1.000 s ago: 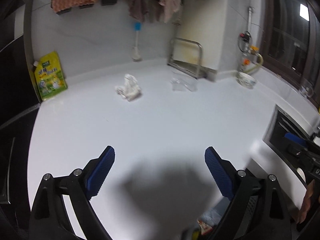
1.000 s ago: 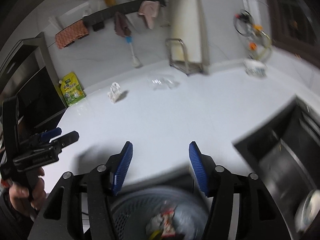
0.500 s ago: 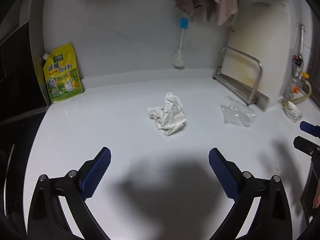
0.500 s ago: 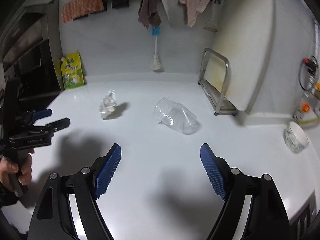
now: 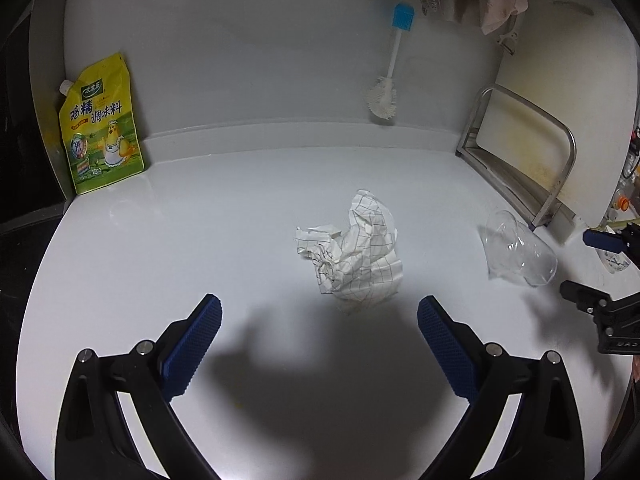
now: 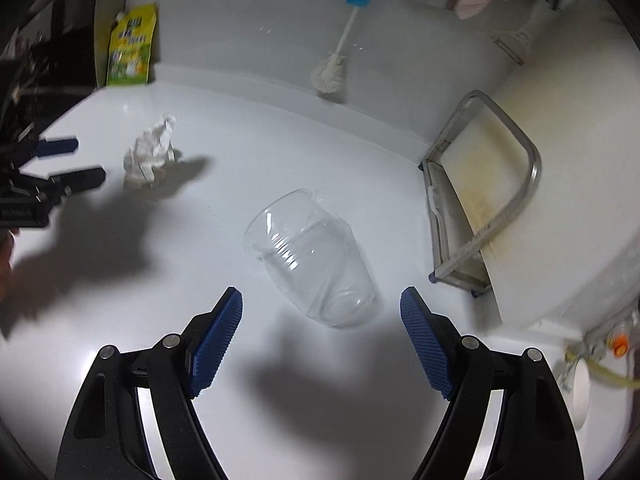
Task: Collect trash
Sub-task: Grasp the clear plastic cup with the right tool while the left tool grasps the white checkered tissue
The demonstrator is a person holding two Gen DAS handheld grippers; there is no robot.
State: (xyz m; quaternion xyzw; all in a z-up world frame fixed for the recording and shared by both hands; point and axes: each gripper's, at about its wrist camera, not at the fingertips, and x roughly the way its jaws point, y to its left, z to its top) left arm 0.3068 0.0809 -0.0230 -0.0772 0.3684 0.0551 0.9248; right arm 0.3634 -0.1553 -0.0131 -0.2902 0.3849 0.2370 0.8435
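Note:
A crumpled checked paper [image 5: 356, 252] lies on the white counter [image 5: 200, 248], just ahead of my open, empty left gripper [image 5: 318, 340]. A clear plastic cup [image 6: 316, 260] lies on its side, just ahead of my open, empty right gripper [image 6: 320, 340]. The cup also shows in the left wrist view [image 5: 518, 250], with the right gripper's fingers [image 5: 600, 238] beside it. The paper shows in the right wrist view [image 6: 150, 154], with the left gripper [image 6: 68, 162] close to it.
A yellow seasoning pouch [image 5: 100, 128] leans on the back wall at left. A bottle brush [image 5: 386, 76] hangs on the wall. A steel rack [image 5: 520, 160] holds a white cutting board [image 6: 560, 184] at right. A small bowl [image 6: 580, 392] stands further right.
Both grippers have moved forward over the counter. The paper now lies close before the left gripper and the cup close before the right one. Both stay open.

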